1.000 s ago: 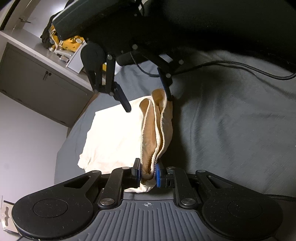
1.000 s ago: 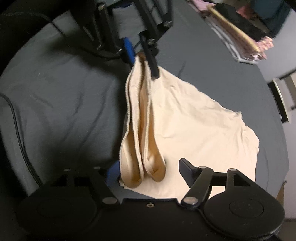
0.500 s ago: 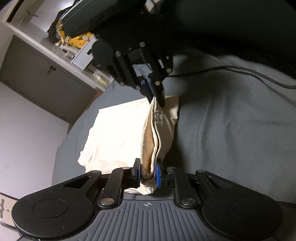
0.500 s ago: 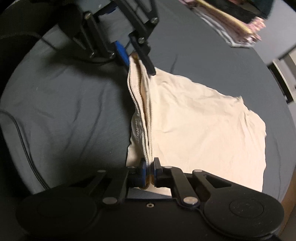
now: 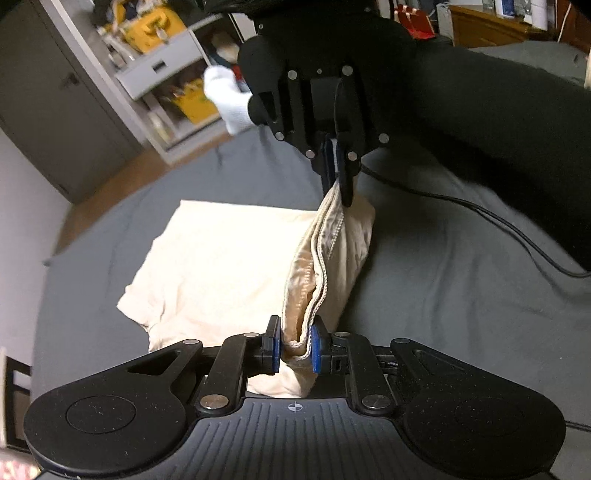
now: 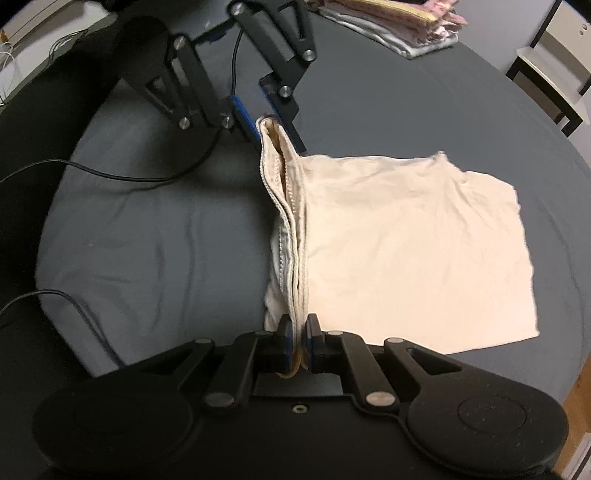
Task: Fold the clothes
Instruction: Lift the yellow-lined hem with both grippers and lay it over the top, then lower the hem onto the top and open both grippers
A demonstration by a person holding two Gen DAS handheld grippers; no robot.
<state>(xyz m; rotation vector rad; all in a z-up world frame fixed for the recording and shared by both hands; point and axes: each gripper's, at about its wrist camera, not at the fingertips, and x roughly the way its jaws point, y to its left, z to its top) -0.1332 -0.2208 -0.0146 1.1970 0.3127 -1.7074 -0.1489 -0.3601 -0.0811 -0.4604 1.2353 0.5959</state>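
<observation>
A cream garment (image 5: 225, 258) (image 6: 399, 251) lies on a dark grey cloth-covered table (image 5: 461, 314) (image 6: 147, 251). Its hemmed edge is bunched into a raised ridge stretched between both grippers. My left gripper (image 5: 294, 345) is shut on one end of that ridge; it also shows in the right wrist view (image 6: 269, 123) at the far end. My right gripper (image 6: 299, 341) is shut on the other end, and appears in the left wrist view (image 5: 338, 177), held by a hand in a white glove (image 5: 229, 99). The rest of the garment lies flat.
A stack of folded clothes (image 6: 399, 26) sits at the table's far edge. Black cables (image 5: 498, 221) (image 6: 122, 173) run over the cloth. Grey cabinets and shelves with yellow items (image 5: 159, 48) stand beyond the table. A white stool (image 6: 554, 74) is beside it.
My right gripper went from open beside the bunched edge to shut on it. Both grippers have since lifted the edge and pulled it taut between them.
</observation>
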